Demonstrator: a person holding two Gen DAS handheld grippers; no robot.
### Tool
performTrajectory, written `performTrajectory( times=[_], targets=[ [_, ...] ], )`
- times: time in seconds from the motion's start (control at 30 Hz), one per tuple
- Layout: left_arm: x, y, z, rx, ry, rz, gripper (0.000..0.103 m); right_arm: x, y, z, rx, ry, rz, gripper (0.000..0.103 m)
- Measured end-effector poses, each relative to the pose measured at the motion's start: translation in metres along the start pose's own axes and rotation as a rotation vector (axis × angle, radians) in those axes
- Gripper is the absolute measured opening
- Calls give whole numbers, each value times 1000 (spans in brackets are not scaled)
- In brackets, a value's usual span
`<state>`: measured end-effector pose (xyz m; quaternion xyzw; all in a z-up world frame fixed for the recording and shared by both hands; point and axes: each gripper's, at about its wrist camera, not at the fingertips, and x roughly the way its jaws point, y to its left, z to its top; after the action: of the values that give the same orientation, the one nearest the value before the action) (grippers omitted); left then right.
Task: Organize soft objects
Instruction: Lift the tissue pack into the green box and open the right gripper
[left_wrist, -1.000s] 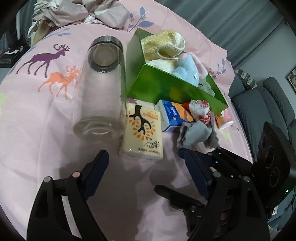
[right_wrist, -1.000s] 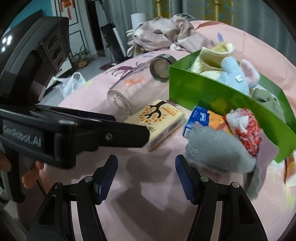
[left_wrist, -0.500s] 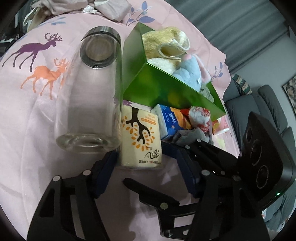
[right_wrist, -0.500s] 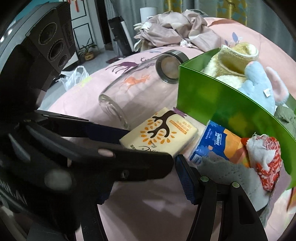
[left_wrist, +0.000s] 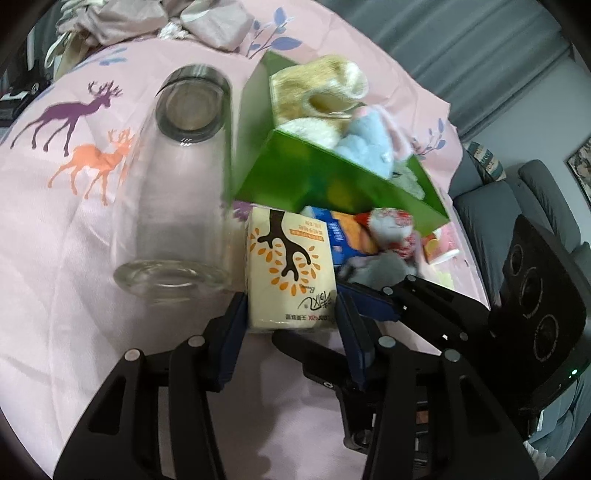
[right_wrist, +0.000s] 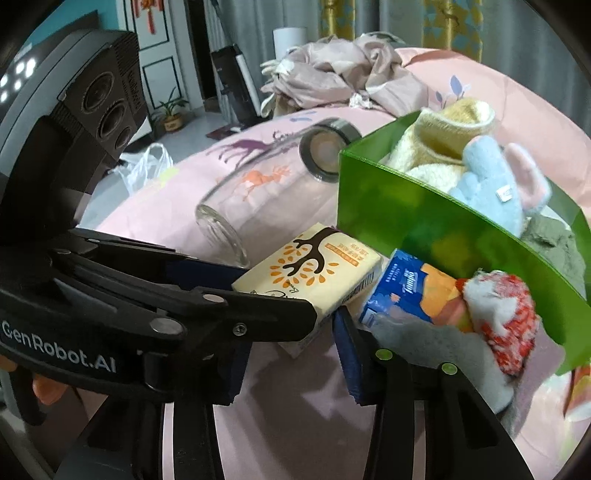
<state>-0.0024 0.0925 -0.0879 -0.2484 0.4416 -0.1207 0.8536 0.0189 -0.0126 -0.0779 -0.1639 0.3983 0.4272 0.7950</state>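
A cream tissue pack with a tree print (left_wrist: 291, 269) (right_wrist: 310, 273) lies on the pink sheet. My left gripper (left_wrist: 291, 325) is open, its two blue pads on either side of the pack's near end. A green box (left_wrist: 332, 184) (right_wrist: 424, 225) behind holds a yellow towel (left_wrist: 317, 88), a blue plush (left_wrist: 369, 144) and grey cloth. A blue tissue pack (right_wrist: 406, 291) and a grey sock with a red-white cuff (right_wrist: 491, 325) lie in front of the box. My right gripper (right_wrist: 291, 354) is open and empty, just behind the left gripper's finger.
A clear glass jar (left_wrist: 177, 192) (right_wrist: 266, 199) lies on its side left of the tissue pack and the box. Crumpled bedding (right_wrist: 351, 74) is heaped at the far end. A grey sofa (left_wrist: 491, 206) stands to the right, beyond the bed.
My left gripper has moved forward and narrowed, so its pads now flank the cream tissue pack. My right gripper has come closer to the packs and the sock.
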Motion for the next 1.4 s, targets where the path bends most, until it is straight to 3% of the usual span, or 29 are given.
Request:
performTrajectory(
  times=[0.47, 0.93, 1.13, 1.4],
  targets=[
    [-29, -87, 15, 203, -79, -29, 46, -91, -7, 2, 27, -165, -124, 46],
    [-31, -185, 92, 405, -166, -43, 47, -173, -74, 47, 72, -336, -270, 46],
    [-11, -196, 119, 438, -170, -16, 47, -176, -106, 64, 105, -365, -275, 46],
    [43, -180, 143, 417, -85, 17, 48, -133, -146, 67, 168, -301, -242, 46]
  ],
)
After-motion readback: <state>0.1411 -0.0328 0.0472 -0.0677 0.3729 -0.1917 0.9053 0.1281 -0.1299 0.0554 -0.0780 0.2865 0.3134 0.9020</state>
